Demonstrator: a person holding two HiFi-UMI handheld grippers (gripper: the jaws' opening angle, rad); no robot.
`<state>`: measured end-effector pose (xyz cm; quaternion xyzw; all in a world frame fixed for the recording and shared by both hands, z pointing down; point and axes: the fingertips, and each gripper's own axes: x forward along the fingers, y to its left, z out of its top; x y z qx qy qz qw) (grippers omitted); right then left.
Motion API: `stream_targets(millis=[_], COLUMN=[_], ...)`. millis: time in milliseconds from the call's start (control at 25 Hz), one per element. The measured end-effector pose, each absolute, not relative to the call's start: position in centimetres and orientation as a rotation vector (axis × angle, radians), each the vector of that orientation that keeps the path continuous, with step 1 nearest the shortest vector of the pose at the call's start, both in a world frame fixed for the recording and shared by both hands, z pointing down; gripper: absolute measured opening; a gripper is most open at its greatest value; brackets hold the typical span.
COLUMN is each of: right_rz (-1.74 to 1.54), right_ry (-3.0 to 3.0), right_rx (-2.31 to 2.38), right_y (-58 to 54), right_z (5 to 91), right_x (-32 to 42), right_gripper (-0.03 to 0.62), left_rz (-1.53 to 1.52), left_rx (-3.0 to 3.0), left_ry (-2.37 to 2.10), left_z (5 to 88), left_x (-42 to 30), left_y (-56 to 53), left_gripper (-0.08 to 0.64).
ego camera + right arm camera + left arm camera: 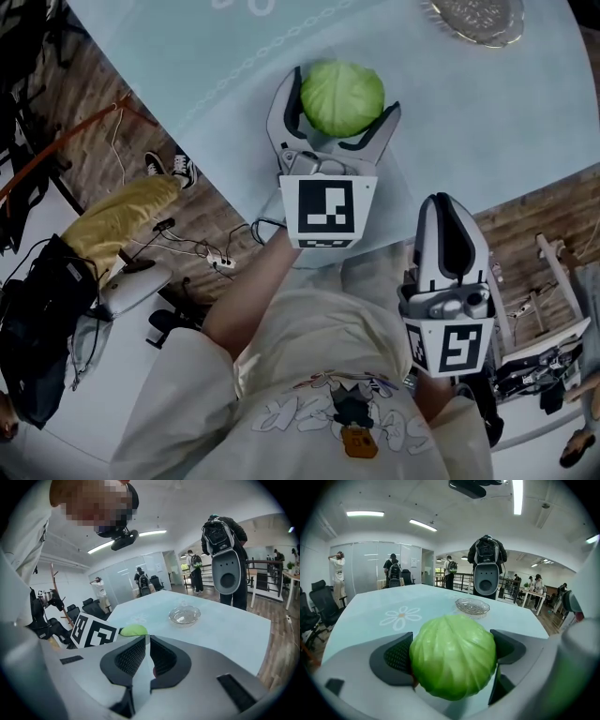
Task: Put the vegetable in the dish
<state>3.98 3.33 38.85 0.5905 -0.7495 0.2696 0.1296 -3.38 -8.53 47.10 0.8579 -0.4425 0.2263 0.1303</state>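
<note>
Where the vegetable sits: a round green cabbage [453, 656] is clamped between the two jaws of the left gripper [342, 101], over the near part of the table; whether it touches the top or hangs just above it cannot be told.
Left gripper: jaws spread wide, one dark pad pressed on each side of the cabbage.
Right gripper [146, 641]: jaws drawn in to a thin slit with nothing between them, held back close to the person's body by the table's near edge.
Dish [472, 605]: clear glass with a ribbed rim, on the far side of the table, well apart from the cabbage.
Table [487, 122]: pale blue-green top, smooth and faintly glossy, with a white flower print [401, 617] left of the dish.
Floor [525, 225]: brown wood planks around the table.
Room: an open office with glass partitions [377, 566] at the left, strip lights [365, 513] on a white ceiling, and black office chairs [323, 606] by the wall.
People [393, 569]: several stand in the background, some wearing backpacks.
</note>
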Motion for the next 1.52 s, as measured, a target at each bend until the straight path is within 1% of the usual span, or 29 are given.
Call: stream_targets(millis=[840,1040,1160,1520], right_rz=[0.626,0.597,0.586,0.591], right_ry=[-2.248,-2.246,-2.248,-2.255], right_rx=[1.779,1.792,1.808,1.808], right_y=[5.1,4.1,3.3,1.2], right_z=[34.8,34.2,33.9,34.2], right_x=[8.4,9.8,10.7,12.1], right_gripper=[0.04,0.04,0.04,0.04], left_rz=[0.589,0.559,0.556,0.54], left_rx=[2.637,2.586,2.662,2.662], left_ry=[-1.264,-1.299,-1.268,-1.263], left_z=[39.4,37.4,36.7,36.8], left_x=[2.9,4.6,5.9,8.2], left_y=[-6.9,-8.0,-8.9,-12.0], left_gripper=[0.517,0.517,0.517,0.517])
